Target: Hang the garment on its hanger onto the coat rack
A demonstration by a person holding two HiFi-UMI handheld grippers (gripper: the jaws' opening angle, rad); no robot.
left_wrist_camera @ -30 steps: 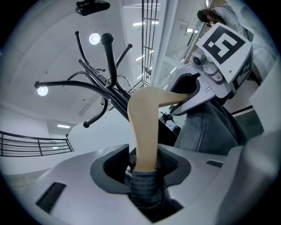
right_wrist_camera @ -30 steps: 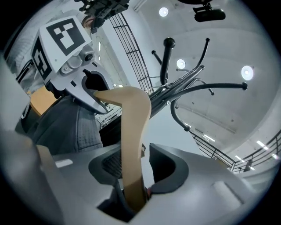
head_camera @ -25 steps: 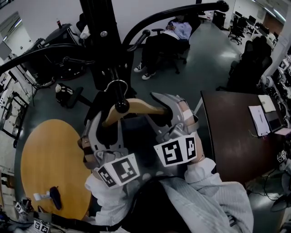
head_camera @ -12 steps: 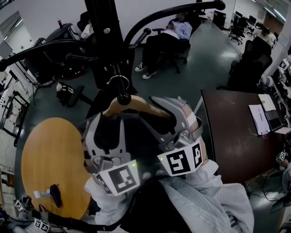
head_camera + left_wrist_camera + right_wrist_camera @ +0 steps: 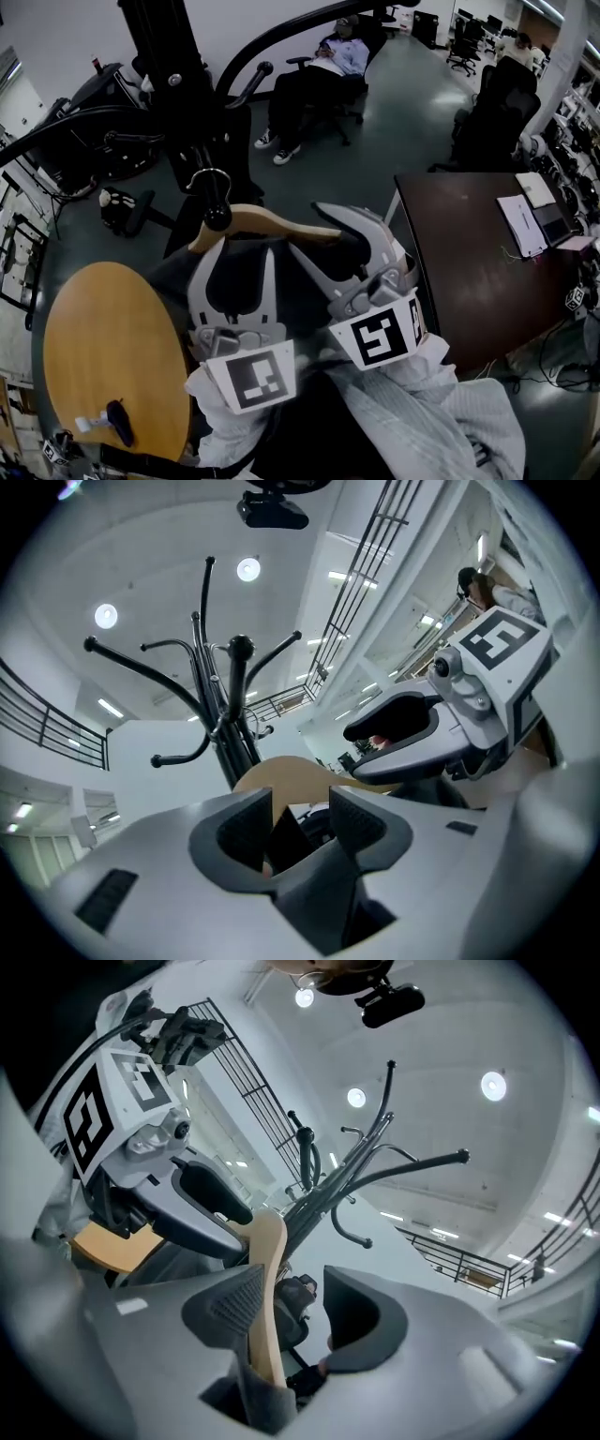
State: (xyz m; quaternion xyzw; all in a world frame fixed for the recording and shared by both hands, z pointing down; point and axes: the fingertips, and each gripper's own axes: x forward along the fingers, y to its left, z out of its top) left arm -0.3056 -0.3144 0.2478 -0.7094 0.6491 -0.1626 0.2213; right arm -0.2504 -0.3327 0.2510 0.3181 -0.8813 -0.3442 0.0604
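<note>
A wooden hanger (image 5: 258, 222) carries a dark garment (image 5: 234, 291), and its metal hook (image 5: 208, 178) loops at the knobbed tip (image 5: 217, 217) of an arm of the black coat rack (image 5: 169, 66). My left gripper (image 5: 236, 267) stands open around the garment's left shoulder; dark cloth (image 5: 286, 836) lies between its jaws. My right gripper (image 5: 337, 246) is open on the hanger's right arm. That wooden arm (image 5: 269, 1307) rests against one pad, clear of the other. The rack (image 5: 347, 1176) rises beyond both grippers.
A round wooden table (image 5: 103, 347) with small items (image 5: 108, 420) sits at lower left. A dark desk (image 5: 469, 272) with papers and a laptop is on the right. A person (image 5: 319, 70) sits in a chair behind the rack, with office chairs (image 5: 487, 112) nearby.
The right gripper's jaws have spread off the hanger arm. Both grippers have sunk a little toward me while the hanger stays at the rack arm's tip. The view has shifted.
</note>
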